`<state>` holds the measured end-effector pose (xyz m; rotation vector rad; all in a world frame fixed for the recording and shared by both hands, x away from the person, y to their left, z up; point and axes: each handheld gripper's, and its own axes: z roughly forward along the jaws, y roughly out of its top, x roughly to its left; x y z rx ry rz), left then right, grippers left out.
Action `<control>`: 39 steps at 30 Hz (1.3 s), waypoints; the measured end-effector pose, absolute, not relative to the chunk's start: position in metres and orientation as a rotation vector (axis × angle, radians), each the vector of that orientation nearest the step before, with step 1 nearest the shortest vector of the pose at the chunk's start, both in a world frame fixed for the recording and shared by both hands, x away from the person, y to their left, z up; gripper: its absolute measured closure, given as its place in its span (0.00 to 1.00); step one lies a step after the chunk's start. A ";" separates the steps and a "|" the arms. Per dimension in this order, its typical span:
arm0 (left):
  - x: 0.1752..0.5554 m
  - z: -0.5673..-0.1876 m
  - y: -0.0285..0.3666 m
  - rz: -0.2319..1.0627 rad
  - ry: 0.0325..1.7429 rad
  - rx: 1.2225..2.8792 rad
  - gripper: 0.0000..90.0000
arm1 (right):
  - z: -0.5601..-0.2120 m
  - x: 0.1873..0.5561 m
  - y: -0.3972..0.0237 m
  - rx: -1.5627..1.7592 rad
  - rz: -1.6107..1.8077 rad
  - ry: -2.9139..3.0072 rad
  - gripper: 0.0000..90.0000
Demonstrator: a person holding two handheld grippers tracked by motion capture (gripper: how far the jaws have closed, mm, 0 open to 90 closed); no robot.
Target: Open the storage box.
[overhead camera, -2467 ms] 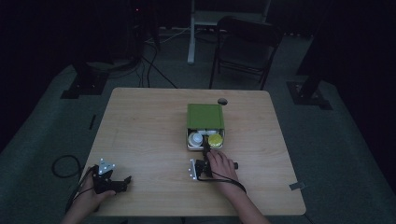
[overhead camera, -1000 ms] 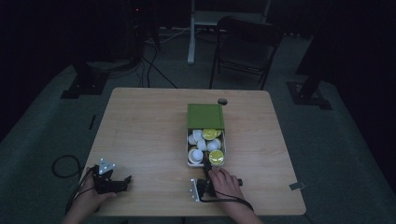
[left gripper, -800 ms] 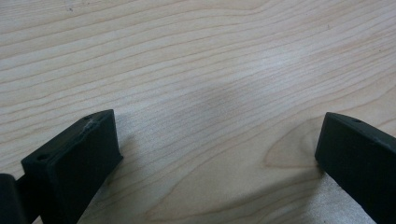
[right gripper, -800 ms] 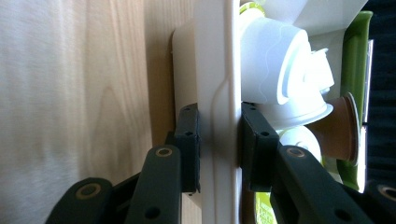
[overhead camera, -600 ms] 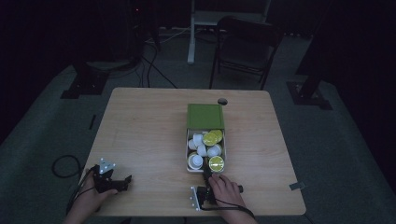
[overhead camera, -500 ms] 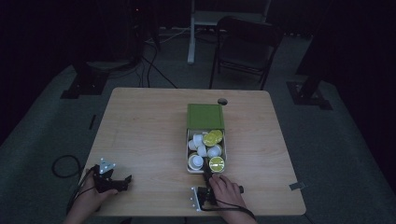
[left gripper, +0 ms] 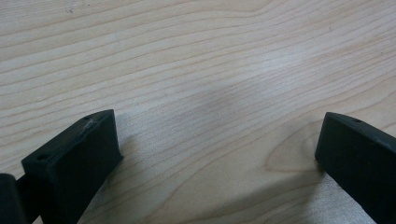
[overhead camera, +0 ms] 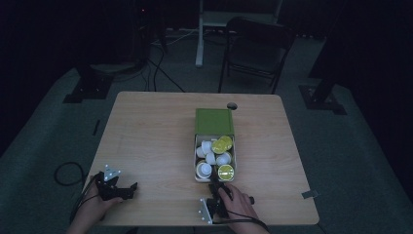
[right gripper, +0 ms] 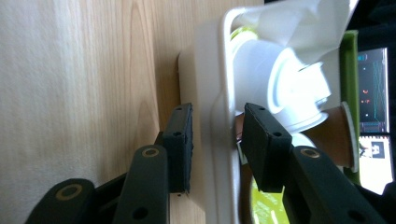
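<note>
At a wooden table (overhead camera: 151, 141), a person works a white drawer (overhead camera: 215, 179) pulled out of a green box (overhead camera: 214, 122) near the table's middle. The drawer sticks out toward the person and holds coffee pods (overhead camera: 212, 157), white ones and some with yellow-green lids.

The right gripper (overhead camera: 215, 187) sits at the drawer's front wall, close to the table's near edge, with the right hand (overhead camera: 238, 207) behind it. In the right gripper view, the gripper (right gripper: 213, 140) straddles the drawer's white front rim (right gripper: 210, 140): one jaw stands outside the wall, the other inside, by the pods. The jaws have just been opening. The rim is between them, and a thin gap seems to show on each side, though the angle makes that hard to judge; the grip looks released.

The left gripper (overhead camera: 117, 187) rests near the table's near left corner, well apart from the drawer, with the left hand (overhead camera: 92, 209) on it. In the left gripper view, its jaws are spread wide over bare wood (left gripper: 201, 79), with nothing between them.
</note>
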<state>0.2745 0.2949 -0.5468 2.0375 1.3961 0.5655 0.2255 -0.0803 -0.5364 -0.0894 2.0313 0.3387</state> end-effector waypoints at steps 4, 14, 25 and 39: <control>0.275 -0.547 0.295 0.565 1.396 2.038 0.00 | -0.529 0.222 -0.082 -0.081 0.390 2.080 0.65; 0.274 -0.547 0.295 0.566 1.396 2.037 0.00 | -0.505 0.217 -0.095 0.051 0.576 2.106 0.57; 0.274 -0.547 0.295 0.566 1.397 2.037 0.00 | -0.471 0.232 -0.131 0.322 0.803 2.009 0.53; 0.275 -0.547 0.295 0.566 1.396 2.037 0.00 | -0.458 0.256 -0.177 0.669 1.015 1.880 0.45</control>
